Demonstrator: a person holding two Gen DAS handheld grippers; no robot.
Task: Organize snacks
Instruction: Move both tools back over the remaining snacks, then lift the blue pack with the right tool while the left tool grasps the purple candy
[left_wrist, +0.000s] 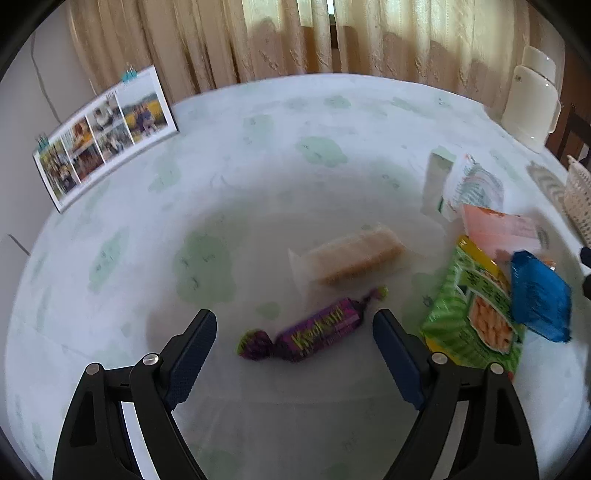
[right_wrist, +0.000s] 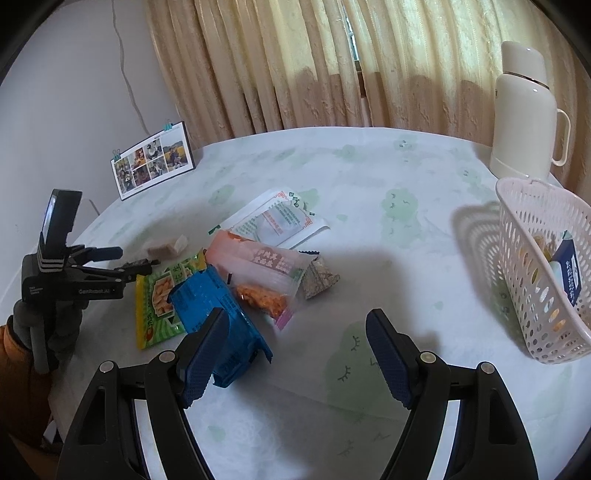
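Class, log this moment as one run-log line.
left claw: open over purple candy | right claw: open, empty | basket: partly filled

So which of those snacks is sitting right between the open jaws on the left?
The purple twist-wrapped candy. It lies alone on the tablecloth between the left gripper jaws, while the clear cracker pack sits beyond it and the green bag off to the right.

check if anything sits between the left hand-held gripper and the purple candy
Nothing visible does. The left hand-held gripper is open, and the purple candy lies on the table right between its fingertips. The wafer pack lies beyond the candy, the green bag off to its right.
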